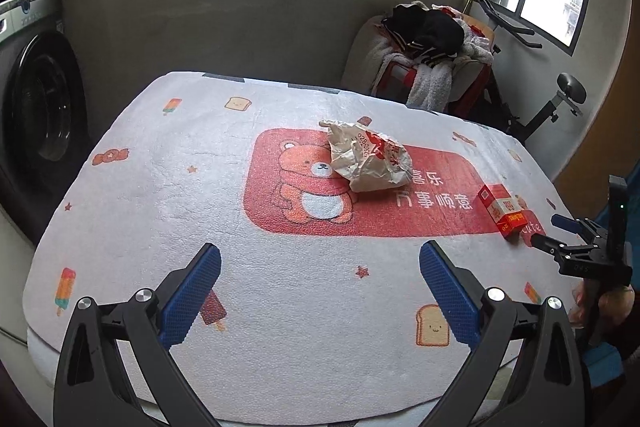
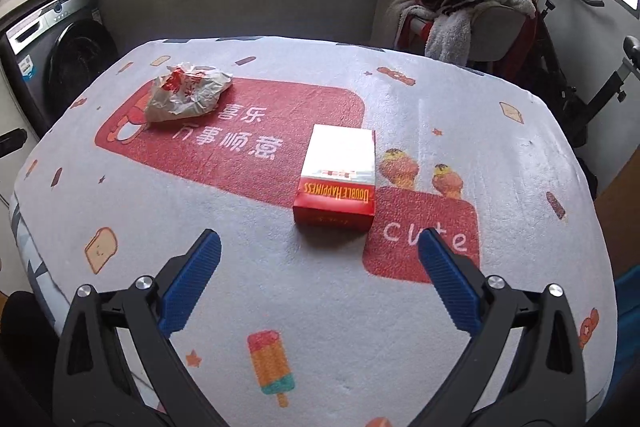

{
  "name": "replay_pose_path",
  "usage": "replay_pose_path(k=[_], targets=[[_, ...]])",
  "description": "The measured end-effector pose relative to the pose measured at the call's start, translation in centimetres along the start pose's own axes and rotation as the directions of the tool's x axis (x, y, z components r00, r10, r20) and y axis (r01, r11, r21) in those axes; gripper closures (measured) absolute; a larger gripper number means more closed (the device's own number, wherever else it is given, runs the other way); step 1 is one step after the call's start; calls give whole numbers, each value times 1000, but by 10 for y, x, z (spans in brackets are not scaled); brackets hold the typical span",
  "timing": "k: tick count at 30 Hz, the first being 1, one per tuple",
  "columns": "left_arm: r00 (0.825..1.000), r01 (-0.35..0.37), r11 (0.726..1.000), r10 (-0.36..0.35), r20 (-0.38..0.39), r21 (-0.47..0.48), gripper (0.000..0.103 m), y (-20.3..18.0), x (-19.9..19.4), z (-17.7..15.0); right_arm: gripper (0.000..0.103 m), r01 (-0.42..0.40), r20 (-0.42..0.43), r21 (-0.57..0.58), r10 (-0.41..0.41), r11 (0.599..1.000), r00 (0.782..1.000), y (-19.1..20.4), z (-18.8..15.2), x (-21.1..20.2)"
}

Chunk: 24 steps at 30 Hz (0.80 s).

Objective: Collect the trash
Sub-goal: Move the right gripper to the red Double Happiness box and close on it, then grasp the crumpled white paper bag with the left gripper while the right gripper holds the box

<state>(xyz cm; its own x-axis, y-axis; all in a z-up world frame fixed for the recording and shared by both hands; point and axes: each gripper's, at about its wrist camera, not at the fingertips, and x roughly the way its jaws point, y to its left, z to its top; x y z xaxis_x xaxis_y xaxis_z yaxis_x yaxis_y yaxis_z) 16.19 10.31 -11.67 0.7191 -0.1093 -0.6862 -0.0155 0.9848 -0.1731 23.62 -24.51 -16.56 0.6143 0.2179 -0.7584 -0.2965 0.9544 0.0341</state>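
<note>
Right tongs (image 2: pixel 319 247) before "DOUBLE HAPPINESS" box (image 2: pixel 336 179)

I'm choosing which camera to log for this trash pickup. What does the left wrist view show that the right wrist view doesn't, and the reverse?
Only the left wrist view shows the other tool, the right tool, open beside the red box, with part of a hand holding it.

Only the right wrist view shows the box's printed end and the "cute" patch on the cloth.

Both show the crumpled wrapper, the red box, the printed tablecloth, the washing machine and the pile of clothes.
</note>
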Motion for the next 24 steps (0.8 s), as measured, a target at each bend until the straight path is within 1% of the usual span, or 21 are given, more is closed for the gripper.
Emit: replay_pose_path(k=[2, 5, 7, 9, 10, 12, 14, 15, 16, 18, 20, 22, 24], targets=[[1000, -3, 1000, 2, -16, -16, 6, 5, 9, 5, 6, -16, 1, 11, 16, 1000, 1000, -2, 14, 16], [1000, -16, 1000, 16, -27, -3, 6, 4, 19, 9, 6, 30, -19, 2, -30, 1000, 999, 2, 32, 42], [999, -25, 999, 25, -23, 21, 6, 1, 24, 12, 6, 42, -43, 23, -41, 999, 998, 2, 37, 56], [999, -17, 999, 18, -28, 32, 6, -2, 31, 14, 6, 65, -76, 57, -61, 996, 995, 0, 39, 68], [999, -13, 999, 14, -32, 35, 6, -4, 34, 15, 8, 70, -90, 68, -64, 995, 994, -2, 39, 73], [999, 3, 999, -2, -43, 36, 6, -9, 43, 17, 14, 86, -114, 79, -77, 993, 990, -5, 37, 79], [998, 24, 999, -21, -58, 43, 6, -15, 51, 18, 30, 44, -131, 100, -31, 994, 991, -9, 34, 83], [998, 31, 998, -28, -63, 50, 6, -19, 56, 20, 32, 41, -116, 101, -29, 994, 993, -10, 33, 81], [998, 32, 998, -28, -60, 57, 6, -24, 59, 21, 44, 21, -104, 104, -10, 994, 994, -11, 31, 79], [998, 33, 997, -30, -52, 66, 6, -32, 67, 25, 45, -3, -87, 114, 13, 993, 996, -12, 29, 76], [997, 51, 997, -47, -56, 62, 6, -39, 77, 31, 45, -32, -54, 121, 38, 992, 998, -13, 29, 72], [995, 74, 996, -71, -69, 41, 6, -45, 91, 39, 45, -48, -27, 118, 52, 992, 998, -14, 28, 66], [992, 91, 996, -90, -86, 2, 6, -49, 107, 48, 45, -62, -17, 121, 65, 991, 998, -15, 27, 64]])
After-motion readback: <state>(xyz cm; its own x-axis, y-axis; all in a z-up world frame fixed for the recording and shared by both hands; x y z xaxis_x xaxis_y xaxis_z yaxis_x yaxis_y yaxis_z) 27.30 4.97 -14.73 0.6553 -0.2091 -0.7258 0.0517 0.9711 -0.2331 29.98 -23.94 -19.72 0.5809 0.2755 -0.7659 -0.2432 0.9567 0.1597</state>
